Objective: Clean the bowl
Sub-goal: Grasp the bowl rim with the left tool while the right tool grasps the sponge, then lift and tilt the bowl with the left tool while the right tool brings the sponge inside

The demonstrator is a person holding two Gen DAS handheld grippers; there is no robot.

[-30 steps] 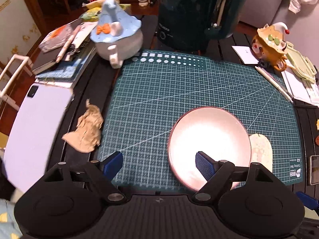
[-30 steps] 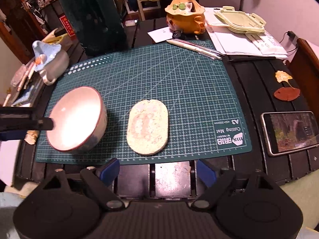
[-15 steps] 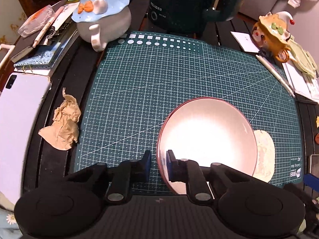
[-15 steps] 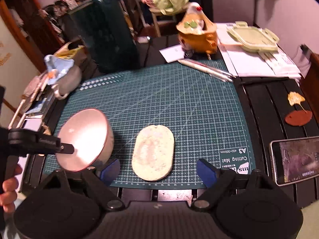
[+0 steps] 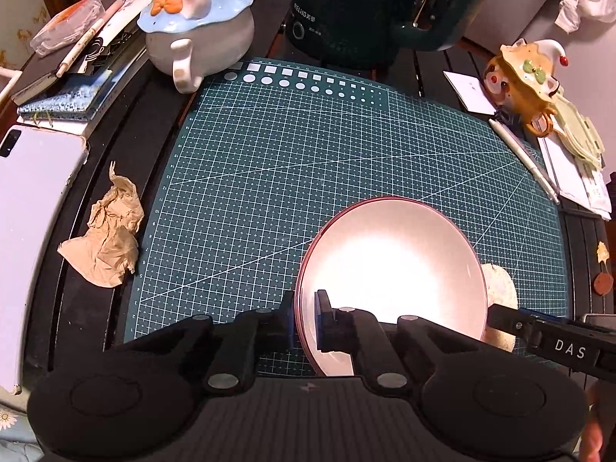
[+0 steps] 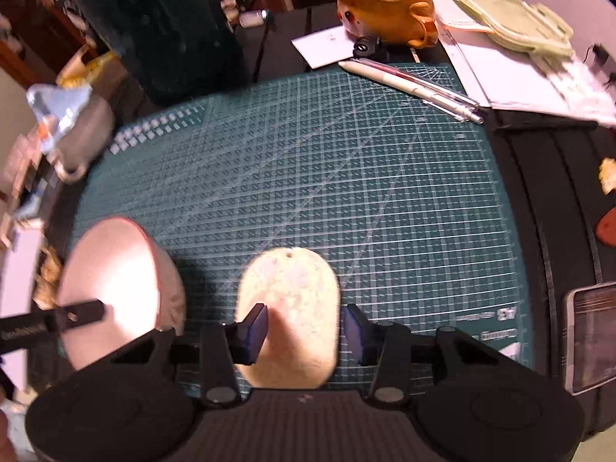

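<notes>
A pale pink bowl [image 5: 392,269] with a red rim stands on the green cutting mat [image 5: 308,154], tipped up on its near side. My left gripper [image 5: 306,315] is shut on its near rim, one pad inside and one outside. In the right wrist view the bowl [image 6: 111,281] is at lower left, with the left gripper's finger [image 6: 77,313] reaching into it. Right of the bowl an oval cream sponge [image 6: 288,292] lies flat on the mat. My right gripper [image 6: 304,325] hangs over its near half, jaws closing, a pad at either side and the sponge not visibly squeezed.
A blue-lidded mug [image 5: 200,30] and a dark green kettle [image 5: 365,7] stand behind the mat. Crumpled brown paper [image 5: 107,238] and a white tablet [image 5: 34,211] lie to the left. To the right are an orange mug [image 5: 527,81], pens [image 6: 412,84] and a phone [image 6: 593,331].
The left gripper shut on the bowl's near rim and the bowl tipped up. The right gripper moved down over the sponge and its jaws narrowed around it.
</notes>
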